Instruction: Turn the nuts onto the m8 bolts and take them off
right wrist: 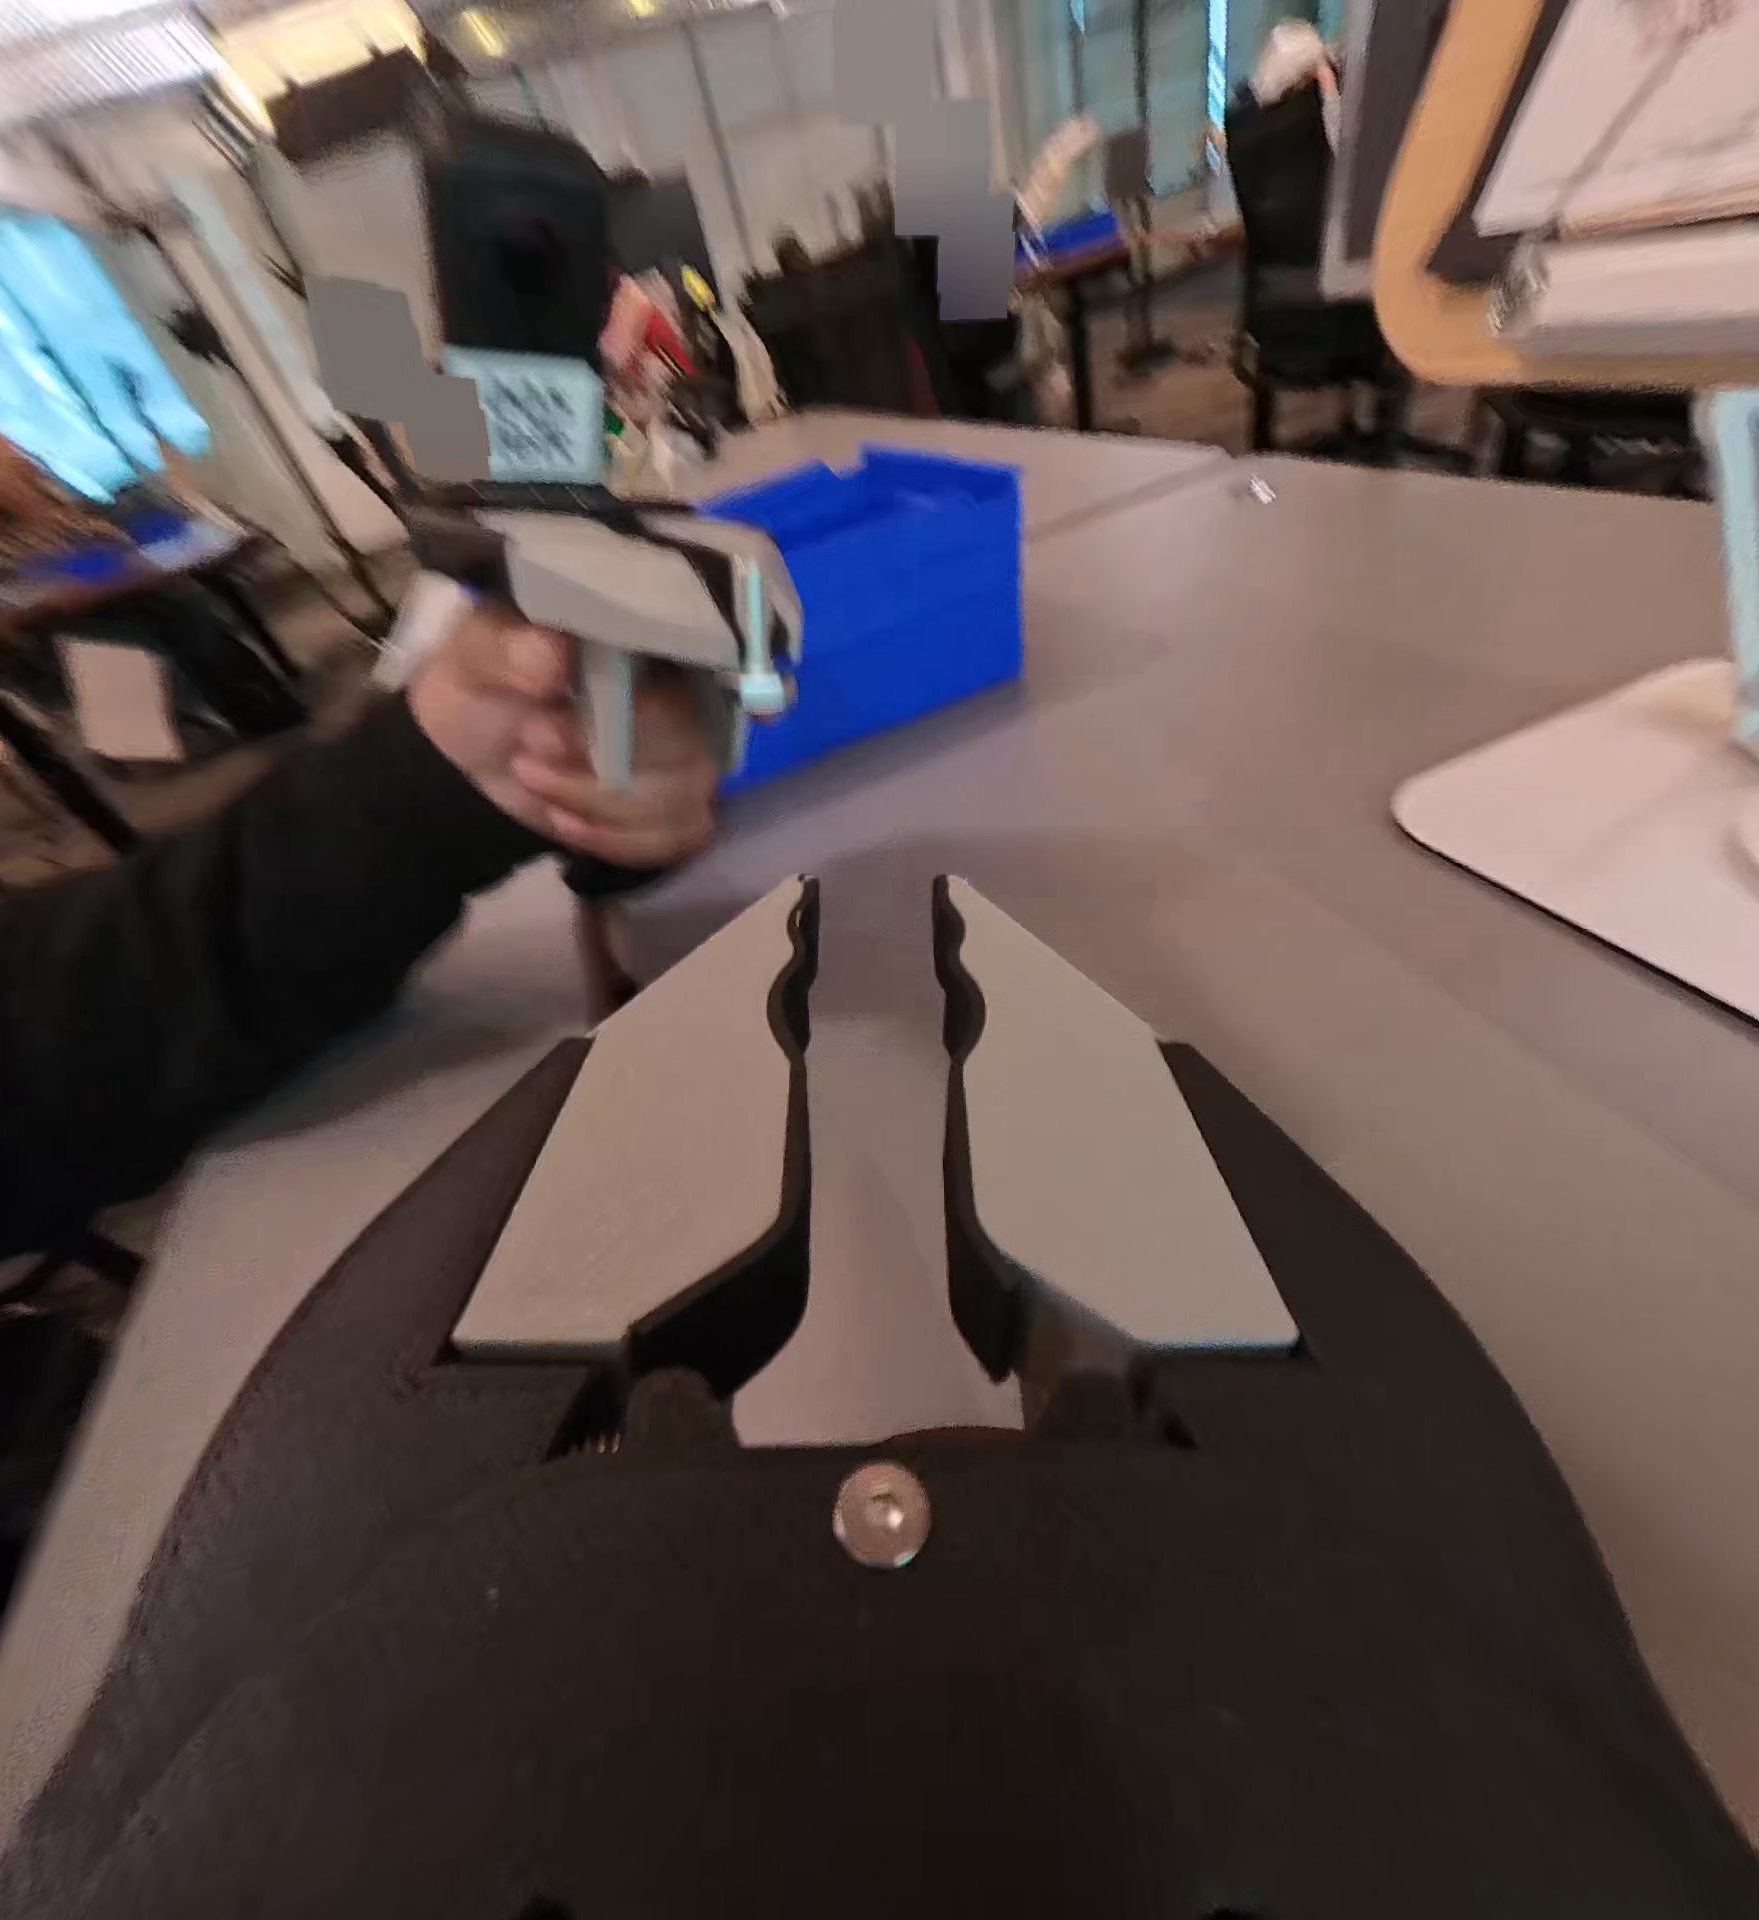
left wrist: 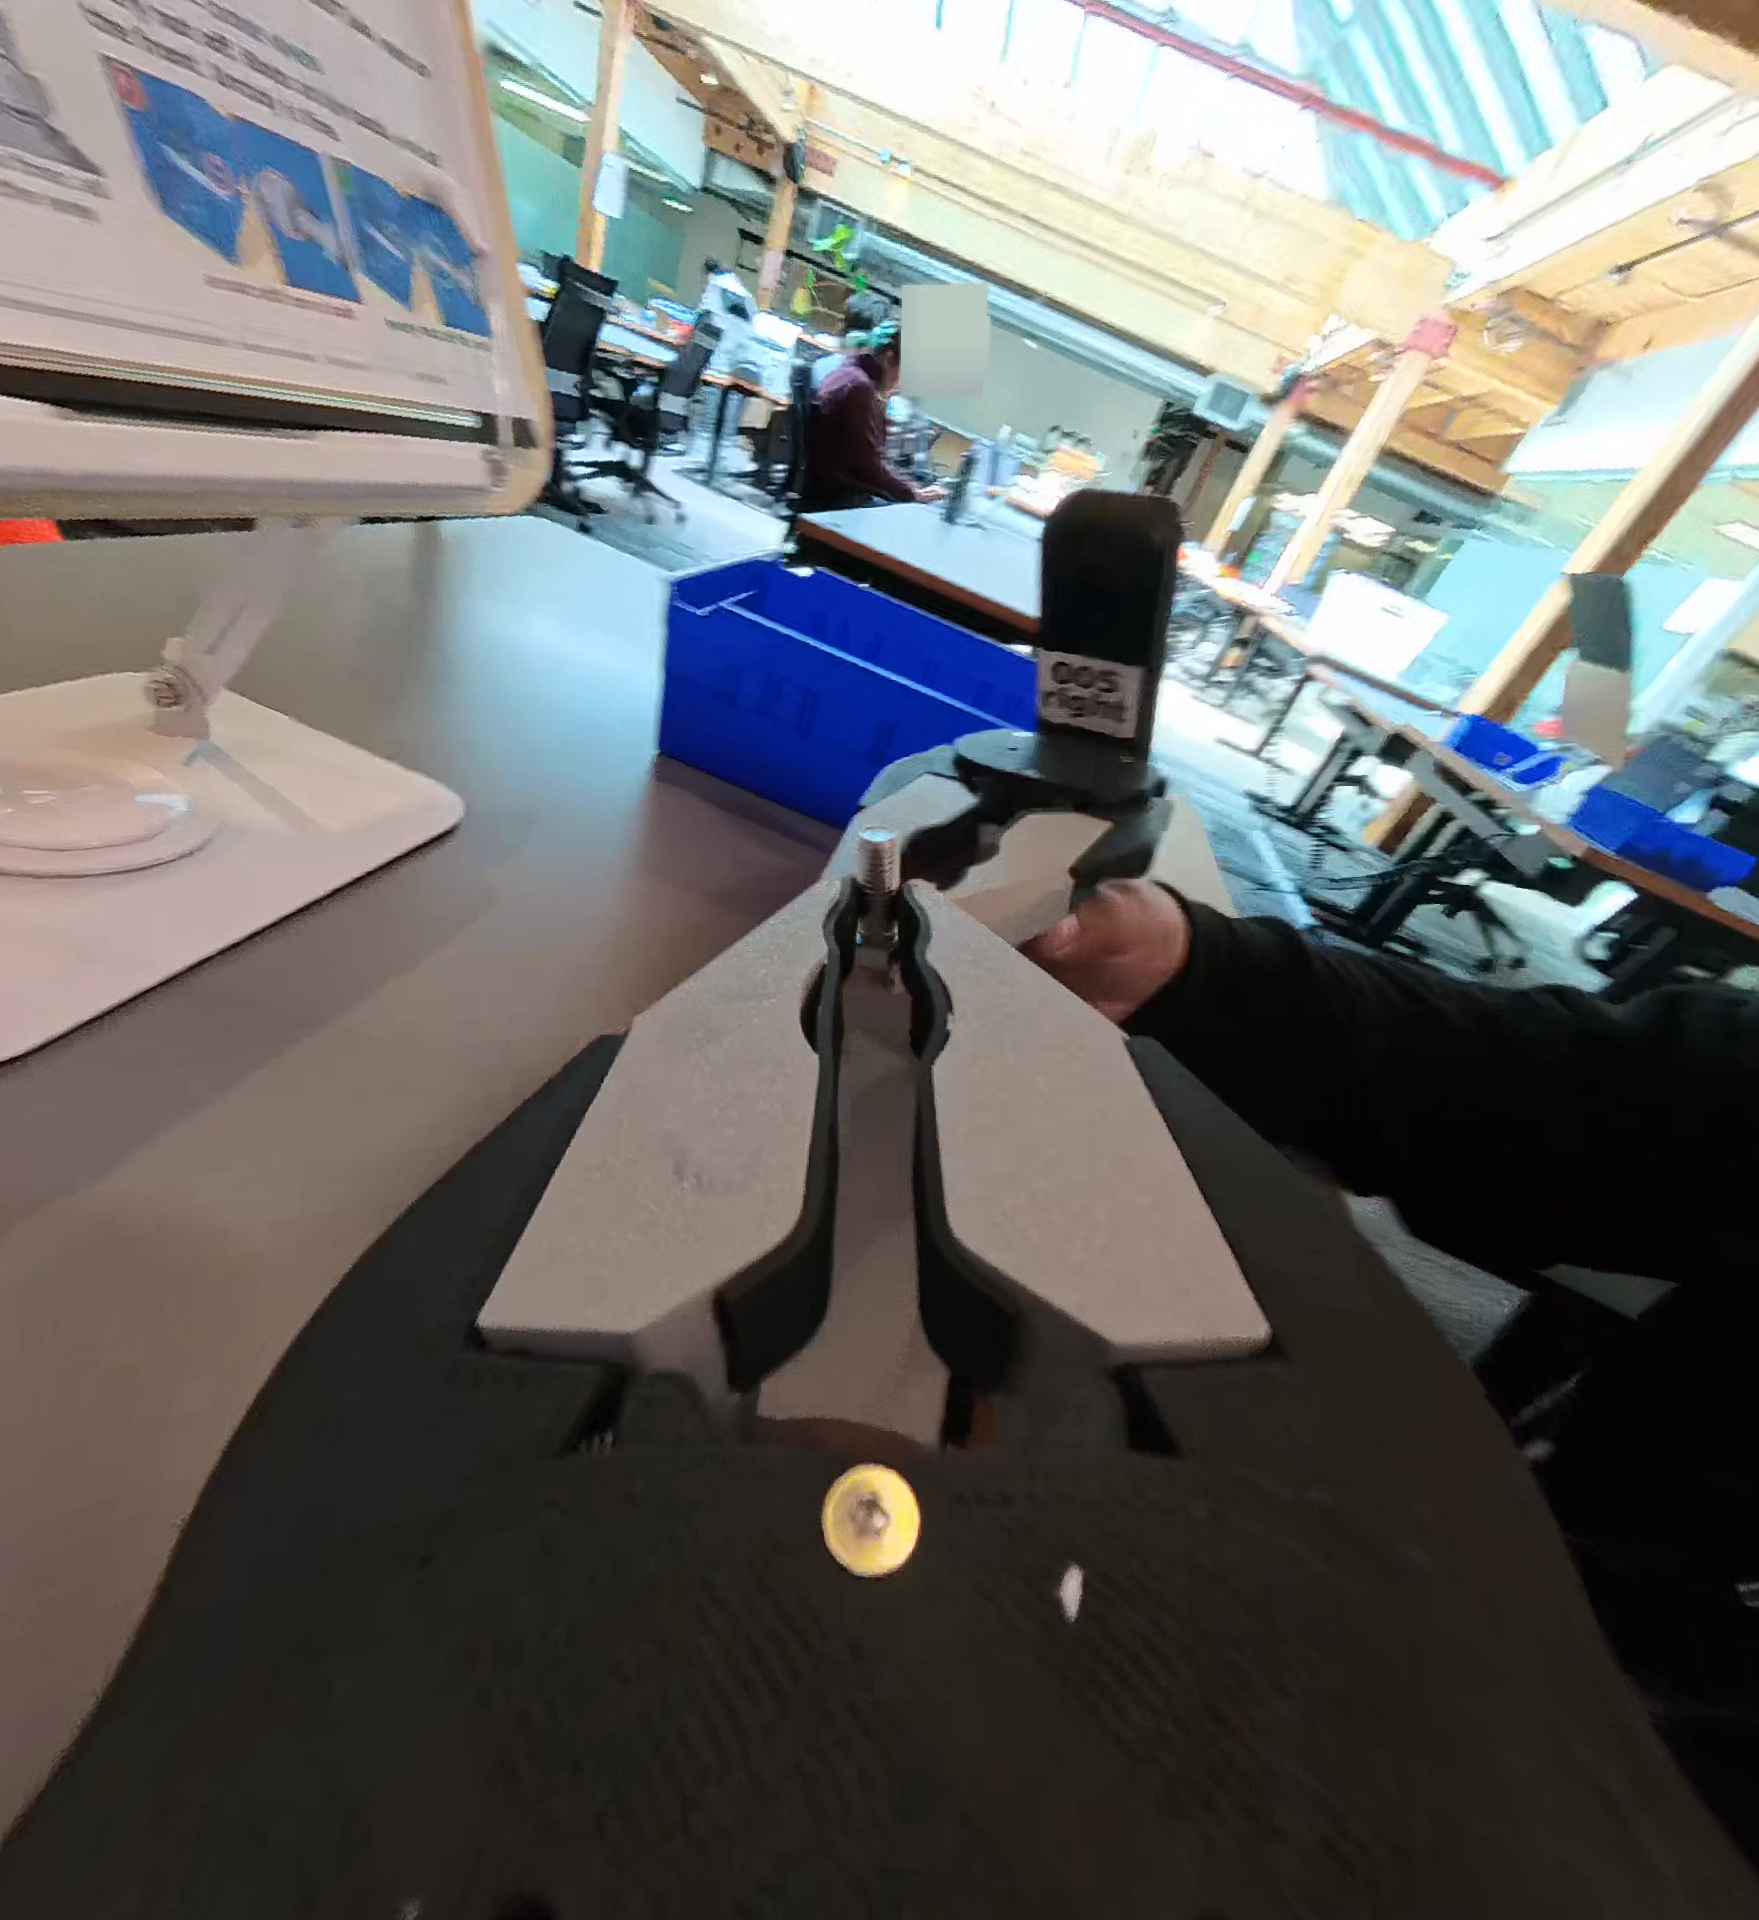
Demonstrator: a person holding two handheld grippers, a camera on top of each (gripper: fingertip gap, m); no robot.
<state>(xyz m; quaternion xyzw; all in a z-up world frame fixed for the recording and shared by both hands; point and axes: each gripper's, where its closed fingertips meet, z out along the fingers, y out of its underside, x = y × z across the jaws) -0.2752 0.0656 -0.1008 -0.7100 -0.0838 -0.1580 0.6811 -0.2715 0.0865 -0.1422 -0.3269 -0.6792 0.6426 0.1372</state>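
My left gripper point(left wrist: 873, 914) is shut on a silver bolt point(left wrist: 875, 868) and holds it upright above the grey table point(left wrist: 501, 831). The threaded end sticks up past the fingertips. In the right wrist view the left gripper point(right wrist: 755, 623) is at the upper left, and the bolt point(right wrist: 759, 649) hangs through it with its head below the fingers. I cannot make out a nut on the bolt. My right gripper point(right wrist: 873, 899) is open and empty, low over the table, apart from the bolt. It shows just behind the bolt in the left wrist view point(left wrist: 1026, 857).
A blue bin point(left wrist: 802, 696) stands at the table's far edge, also in the right wrist view point(right wrist: 906, 592). A white stand with a flat base point(left wrist: 179, 831) holds a printed board; it appears in the right wrist view point(right wrist: 1581, 821). Desks, chairs and seated people are beyond. The grippers' ends are close to 5 centimetres from one another.
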